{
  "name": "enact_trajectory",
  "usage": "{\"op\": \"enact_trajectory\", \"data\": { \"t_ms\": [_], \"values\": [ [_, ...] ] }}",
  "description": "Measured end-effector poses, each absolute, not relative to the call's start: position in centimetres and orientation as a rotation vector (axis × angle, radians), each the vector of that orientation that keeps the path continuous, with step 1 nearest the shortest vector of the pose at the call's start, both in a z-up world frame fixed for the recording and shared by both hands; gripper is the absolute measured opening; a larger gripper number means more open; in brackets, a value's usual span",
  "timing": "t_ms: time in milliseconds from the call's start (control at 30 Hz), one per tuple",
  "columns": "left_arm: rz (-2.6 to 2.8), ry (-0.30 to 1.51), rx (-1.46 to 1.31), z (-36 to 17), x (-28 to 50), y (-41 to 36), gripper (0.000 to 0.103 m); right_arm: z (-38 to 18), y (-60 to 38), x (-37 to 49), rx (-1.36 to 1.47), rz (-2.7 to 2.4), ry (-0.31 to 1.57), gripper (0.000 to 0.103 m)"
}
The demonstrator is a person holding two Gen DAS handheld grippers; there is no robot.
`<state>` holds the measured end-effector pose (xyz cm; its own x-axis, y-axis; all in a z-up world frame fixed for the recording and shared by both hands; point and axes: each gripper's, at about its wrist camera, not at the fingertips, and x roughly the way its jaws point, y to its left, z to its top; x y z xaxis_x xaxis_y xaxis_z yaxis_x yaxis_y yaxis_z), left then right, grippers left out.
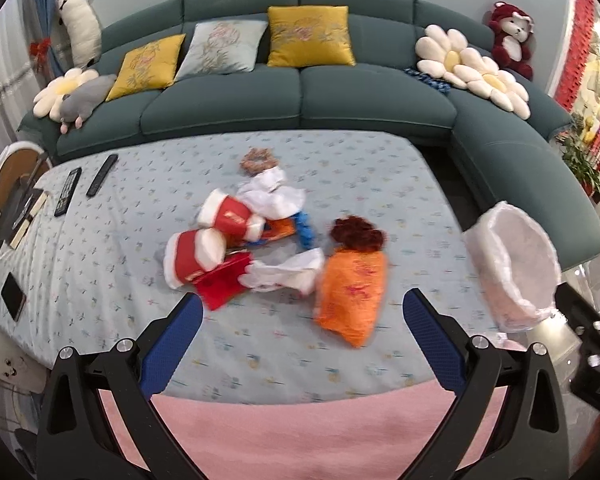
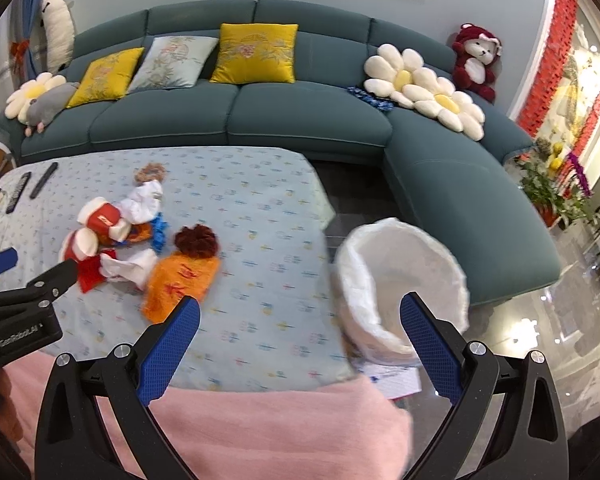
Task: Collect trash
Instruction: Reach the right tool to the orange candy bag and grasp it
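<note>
A pile of trash lies mid-table on the pale blue cloth: an orange wrapper (image 1: pixel 350 294) (image 2: pixel 180 282), crumpled white tissue (image 1: pixel 286 274) (image 2: pixel 130 266), red-and-white cartons (image 1: pixel 230 216) (image 2: pixel 100 218) and a red paper piece (image 1: pixel 224 282). A bin lined with a white bag (image 1: pixel 514 264) (image 2: pixel 396 280) stands off the table's right edge. My left gripper (image 1: pixel 302 306) hovers open just short of the pile, nothing between its fingers. My right gripper (image 2: pixel 300 308) is open and empty, between the table's corner and the bin. The left gripper's body (image 2: pixel 24 304) shows at the right wrist view's left edge.
Two remote controls (image 1: pixel 82 184), a phone (image 1: pixel 13 296) and books (image 1: pixel 18 216) lie on the table's left side. A hair scrunchie (image 1: pixel 258 160) sits behind the pile. A teal sofa (image 1: pixel 300 96) with cushions and plush toys runs behind and right. Pink fabric (image 1: pixel 300 428) covers the near edge.
</note>
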<state>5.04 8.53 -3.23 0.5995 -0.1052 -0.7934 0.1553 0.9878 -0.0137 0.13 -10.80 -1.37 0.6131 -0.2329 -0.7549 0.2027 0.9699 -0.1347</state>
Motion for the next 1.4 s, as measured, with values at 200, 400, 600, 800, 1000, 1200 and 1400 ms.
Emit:
{"op": "enact_trajectory", "data": {
  "t_ms": [200, 400, 600, 800, 1000, 1200, 1400],
  "values": [
    [-0.117, 0.924, 0.054, -6.0, 7.5, 13.1, 0.095, -3.7, -7.1, 3.2, 0.016, -0.177, 0.888, 0.096],
    [-0.104, 0.947, 0.026, -8.1, 9.9, 16.4, 0.096, -7.6, -4.2, 6.6, 0.051, -0.147, 0.927, 0.096],
    [-0.096, 0.992, -0.046, -9.8, 11.8, 18.4, 0.096, -12.0, -2.1, 9.4, 0.065, -0.136, 1.003, 0.095],
    [-0.119, 1.004, -0.021, -11.2, 12.8, 18.1, 0.096, -15.3, -1.0, 11.1, 0.103, -0.133, 1.066, 0.095],
    [-0.15, 1.033, -0.038, -12.6, 13.6, 18.3, 0.096, -17.6, -1.3, 12.1, 0.145, -0.139, 1.124, 0.084],
    [-0.148, 1.058, -0.044, -14.1, 14.0, 18.8, 0.096, -19.3, -1.2, 12.8, 0.179, -0.124, 1.182, 0.059],
    [-0.161, 1.095, -0.023, -16.0, 14.2, 19.6, 0.095, -20.5, -0.6, 12.9, 0.159, -0.103, 1.221, 0.029]
  ]
}}
